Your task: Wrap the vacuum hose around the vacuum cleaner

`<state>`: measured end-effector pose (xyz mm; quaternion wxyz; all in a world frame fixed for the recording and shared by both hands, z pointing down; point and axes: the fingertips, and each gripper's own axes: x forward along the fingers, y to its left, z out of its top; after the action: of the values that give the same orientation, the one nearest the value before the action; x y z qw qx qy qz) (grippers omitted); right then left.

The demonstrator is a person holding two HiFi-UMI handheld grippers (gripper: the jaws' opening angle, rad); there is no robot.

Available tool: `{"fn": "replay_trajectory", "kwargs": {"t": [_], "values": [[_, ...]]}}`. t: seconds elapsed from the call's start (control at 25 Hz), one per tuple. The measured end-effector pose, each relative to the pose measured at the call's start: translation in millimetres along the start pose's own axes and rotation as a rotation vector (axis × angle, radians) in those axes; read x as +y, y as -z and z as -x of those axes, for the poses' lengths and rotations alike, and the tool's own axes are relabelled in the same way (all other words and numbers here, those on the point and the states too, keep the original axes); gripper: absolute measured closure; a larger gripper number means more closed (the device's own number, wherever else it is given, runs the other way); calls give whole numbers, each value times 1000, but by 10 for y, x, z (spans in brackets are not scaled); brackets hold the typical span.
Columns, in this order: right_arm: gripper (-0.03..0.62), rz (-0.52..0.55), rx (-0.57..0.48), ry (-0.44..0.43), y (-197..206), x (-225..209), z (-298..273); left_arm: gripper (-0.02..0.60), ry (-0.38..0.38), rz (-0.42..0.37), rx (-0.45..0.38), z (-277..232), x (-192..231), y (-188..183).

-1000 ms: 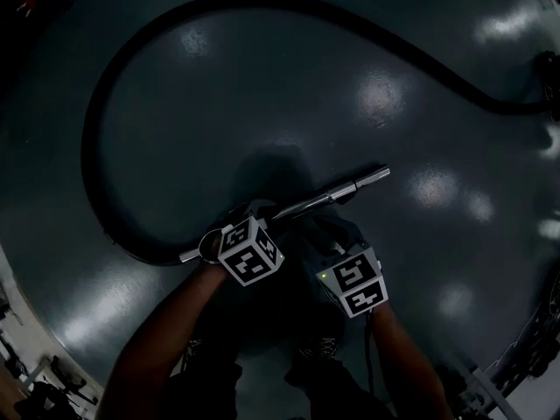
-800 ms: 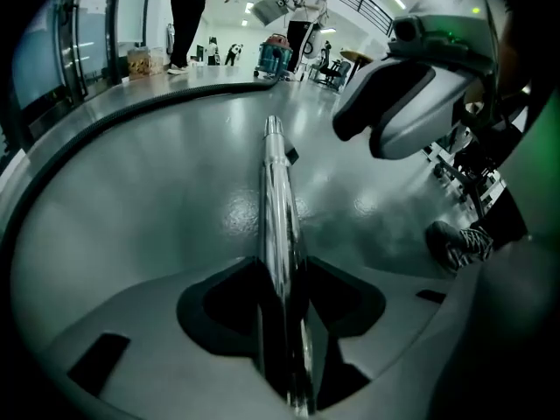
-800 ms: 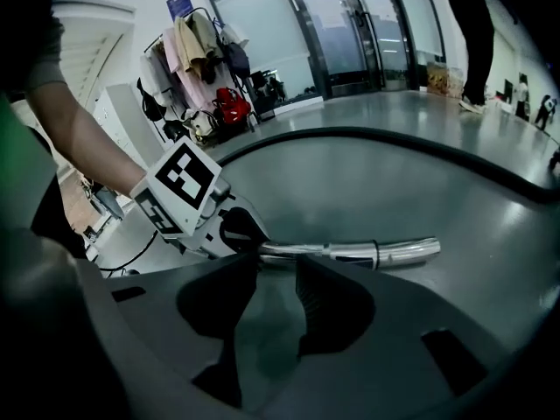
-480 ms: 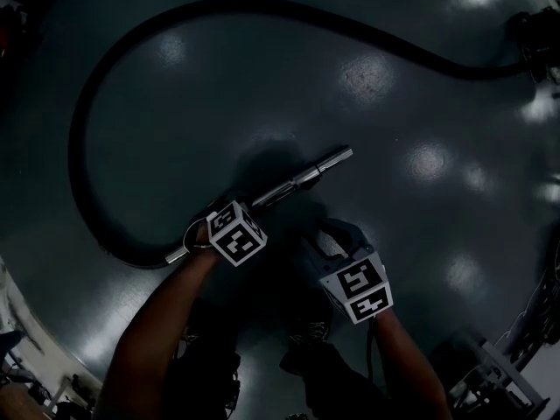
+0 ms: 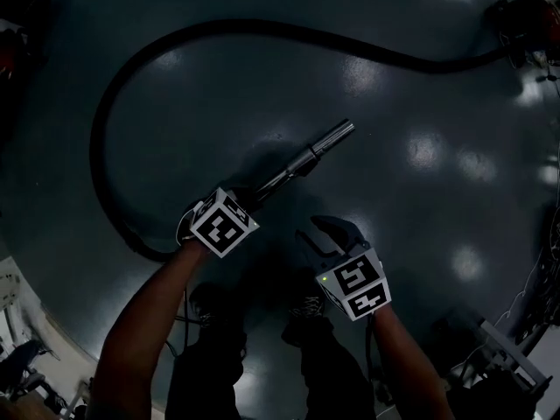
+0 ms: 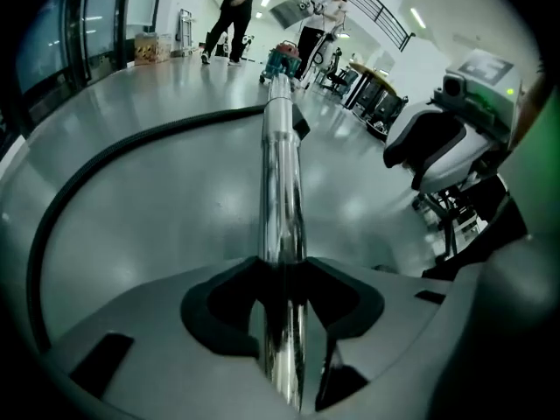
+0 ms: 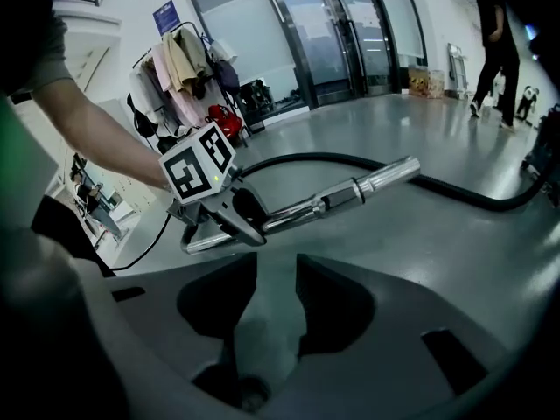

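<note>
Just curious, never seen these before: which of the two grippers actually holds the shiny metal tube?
The left gripper: its fingers clamp the metal tube. The right gripper hangs beside it, fingers apart around nothing.

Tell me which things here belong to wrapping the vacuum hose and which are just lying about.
For the job: hose; metal tube, clamped by the left gripper; vacuum cleaner; right gripper, empty.
Lying about: clothes rack; cardboard boxes.
</note>
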<state>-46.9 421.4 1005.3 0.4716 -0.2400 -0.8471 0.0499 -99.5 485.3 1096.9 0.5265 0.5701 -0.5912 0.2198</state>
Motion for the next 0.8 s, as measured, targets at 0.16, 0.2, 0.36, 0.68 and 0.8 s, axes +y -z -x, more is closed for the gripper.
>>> {"fn": "replay_trajectory", "kwargs": {"t": [0.16,0.2,0.36,0.68,0.8], "values": [[453,-21,-17,4,-268,80,307,405,23,15,-89,439,-201,-437],[453,-22,-23,6,-334,97,389,405,27,18,-107,553,-248,-546],[453,-38,-52,9,-605,112,739,405,39,45,-165,985,-424,-949],[452,-40,-126,-85,-1219,540,1274,405,51,79,-275,2062,-683,-1479],[451,-23,-129,-96,-1361,795,1345,405,73,89,-312,2487,-853,-1559]]}}
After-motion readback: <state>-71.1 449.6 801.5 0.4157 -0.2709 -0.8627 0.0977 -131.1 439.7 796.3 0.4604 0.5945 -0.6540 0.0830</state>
